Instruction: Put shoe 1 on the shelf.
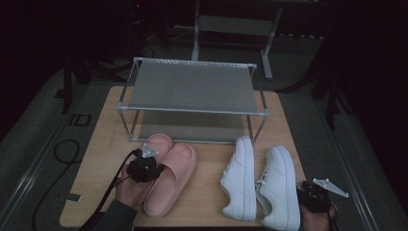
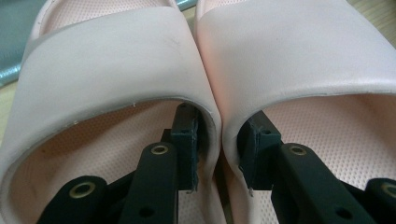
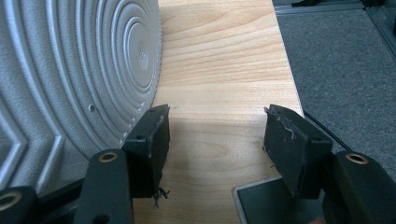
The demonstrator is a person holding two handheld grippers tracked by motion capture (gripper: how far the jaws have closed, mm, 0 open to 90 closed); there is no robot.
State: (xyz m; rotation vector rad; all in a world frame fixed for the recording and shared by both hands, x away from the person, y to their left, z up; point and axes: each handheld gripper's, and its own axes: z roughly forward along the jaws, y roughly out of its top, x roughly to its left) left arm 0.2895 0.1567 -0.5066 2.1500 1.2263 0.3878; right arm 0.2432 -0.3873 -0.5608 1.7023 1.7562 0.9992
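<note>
- Pair of pink slides on wooden table, near-left area, side by side and touching, toes pointing far toward rack.
- Left gripper over heel end of slides, held by hand coming in from near edge.
- Left gripper view: one jaw inside each slide, pads pinching the two adjoining inner walls together; clenched on slides, walls squeezed flat against each other.
- Right gripper near-right corner of table, just right of white sneakers.
- Right gripper view: jaws released, wide apart, bare wood between them; ribbed grey sneaker sole just beside left jaw, touching or not cannot tell.
- Sneakers standing near-right of slides, well apart from them; left sneaker tipped on its side, right one more upright.
- Metal two-tier shoe rack at far side of table, both mesh shelves bare.
- Black cable trailing off table's left onto grey floor.
</note>
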